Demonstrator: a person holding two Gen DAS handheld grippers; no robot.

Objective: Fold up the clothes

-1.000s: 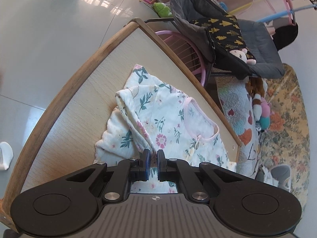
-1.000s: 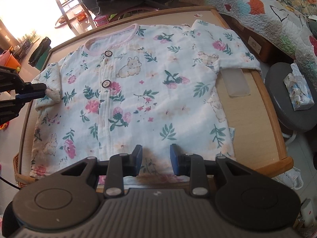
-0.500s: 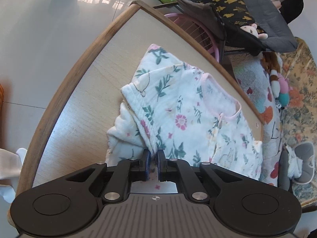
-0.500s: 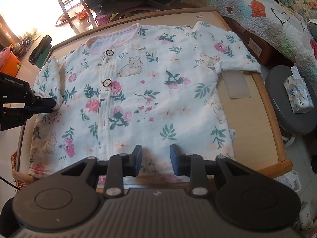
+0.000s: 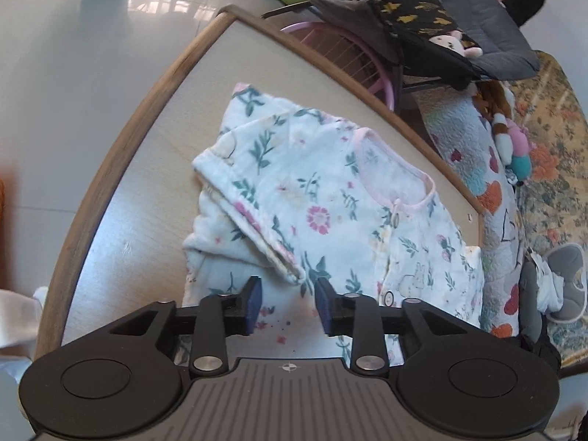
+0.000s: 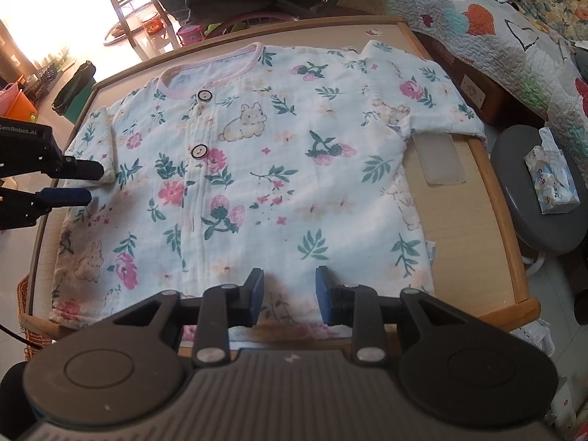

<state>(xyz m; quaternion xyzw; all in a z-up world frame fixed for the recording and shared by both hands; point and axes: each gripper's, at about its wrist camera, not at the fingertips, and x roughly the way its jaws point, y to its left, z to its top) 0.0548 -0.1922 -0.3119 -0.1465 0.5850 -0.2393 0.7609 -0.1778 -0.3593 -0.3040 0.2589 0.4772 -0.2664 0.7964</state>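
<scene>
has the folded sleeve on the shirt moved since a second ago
Yes. In the right wrist view the sleeve has been carried inward from the table edge onto the shirt, toward the buttons. The left tongs are opening and letting it go.

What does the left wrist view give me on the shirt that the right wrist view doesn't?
Only left wrist: the folded sleeve's layered cuff edge close up, lying between the opening jaws of the left gripper, pads clear of it.

Only right wrist: the whole shirt spread flat, the other sleeve unfolded, both buttons, and the right gripper open over the hem.

Both: the pink neckline and the table.
</scene>
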